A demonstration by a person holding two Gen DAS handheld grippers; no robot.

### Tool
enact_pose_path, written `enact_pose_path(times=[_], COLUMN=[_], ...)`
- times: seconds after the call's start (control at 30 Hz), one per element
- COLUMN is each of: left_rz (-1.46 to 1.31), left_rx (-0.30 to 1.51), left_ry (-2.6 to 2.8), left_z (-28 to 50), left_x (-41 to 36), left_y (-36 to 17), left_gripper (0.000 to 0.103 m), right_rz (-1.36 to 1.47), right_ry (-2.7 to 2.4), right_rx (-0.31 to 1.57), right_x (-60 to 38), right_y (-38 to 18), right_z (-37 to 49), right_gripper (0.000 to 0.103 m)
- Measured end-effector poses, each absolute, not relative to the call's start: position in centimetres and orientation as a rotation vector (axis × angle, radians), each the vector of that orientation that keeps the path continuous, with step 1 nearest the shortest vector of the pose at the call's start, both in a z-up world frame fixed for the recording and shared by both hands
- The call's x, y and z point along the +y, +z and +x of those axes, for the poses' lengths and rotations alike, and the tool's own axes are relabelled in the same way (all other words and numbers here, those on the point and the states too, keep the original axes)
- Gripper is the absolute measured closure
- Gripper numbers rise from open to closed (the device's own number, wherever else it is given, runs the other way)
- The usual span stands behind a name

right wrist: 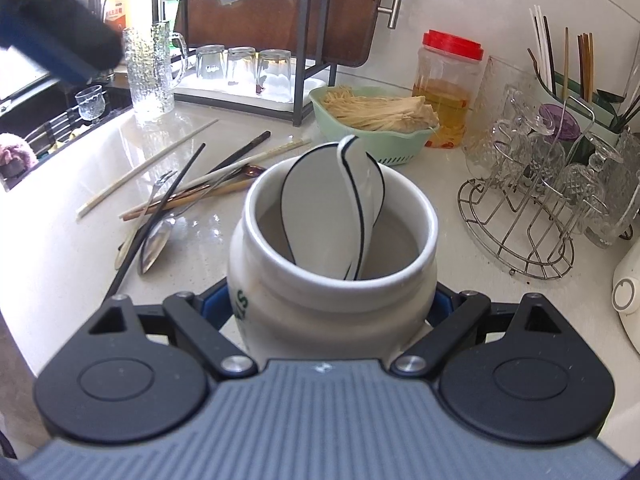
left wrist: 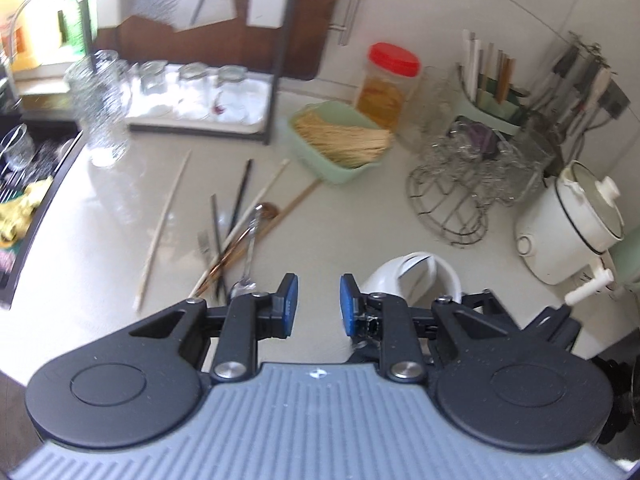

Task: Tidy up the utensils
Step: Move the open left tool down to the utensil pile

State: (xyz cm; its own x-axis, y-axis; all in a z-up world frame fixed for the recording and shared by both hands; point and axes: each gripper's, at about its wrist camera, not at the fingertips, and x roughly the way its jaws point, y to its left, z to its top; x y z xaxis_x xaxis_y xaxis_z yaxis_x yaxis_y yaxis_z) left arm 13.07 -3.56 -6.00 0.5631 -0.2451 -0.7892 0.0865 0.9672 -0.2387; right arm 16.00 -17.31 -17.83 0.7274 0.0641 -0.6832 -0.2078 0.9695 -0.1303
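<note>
A pile of loose utensils (left wrist: 236, 236) lies on the white counter: chopsticks, a fork, metal spoons. It also shows in the right wrist view (right wrist: 180, 196). My right gripper (right wrist: 332, 304) is shut on a white ceramic jar (right wrist: 332, 280) that holds two white ceramic spoons (right wrist: 344, 200). My left gripper (left wrist: 319, 304) is open and empty, above the counter between the pile and the jar (left wrist: 416, 276). The left gripper also shows blurred at the top left of the right wrist view (right wrist: 60, 44).
A green basket of sticks (right wrist: 376, 120), a red-lidded jar (right wrist: 448, 84), a wire rack of glasses (right wrist: 552, 184), a chopstick holder (right wrist: 568, 76), a tall glass mug (right wrist: 150, 72), a glass drying rack (right wrist: 240, 72), a white cooker (left wrist: 568, 224) and the sink (left wrist: 24, 176) at left.
</note>
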Motion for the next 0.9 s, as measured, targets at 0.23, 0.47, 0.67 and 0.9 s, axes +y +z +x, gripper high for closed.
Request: enact_pose_path(times=[0.23, 0.47, 0.67, 0.9], left_rz=[-0.217, -0.251, -0.270, -0.289], left_rx=[0.992, 1.028, 1.064, 1.073], left_ry=[-0.146, -0.138, -0.175, -0.239], left_z=[12.6, 14.1, 17.3, 20.4], left_x=[-1.4, 0.8, 2.7, 4.2], left_y=[-8.5, -11.2, -13.7, -15.4], left_gripper=[0.077, 0.076, 0.077, 0.076], right_rz=[-0.183, -0.162, -0.140, -0.108], right_ry=[0.118, 0.073, 0.022, -0.034], right_rx=[0.752, 0.768, 0.792, 0.825], right_x=[-17.1, -16.8, -16.3, -15.9], right_y=[-17.8, -17.9, -17.9, -17.8], right_z=[16.0, 16.2, 16.6, 16.9], right_gripper=[0.010, 0.010, 0.010, 0.010])
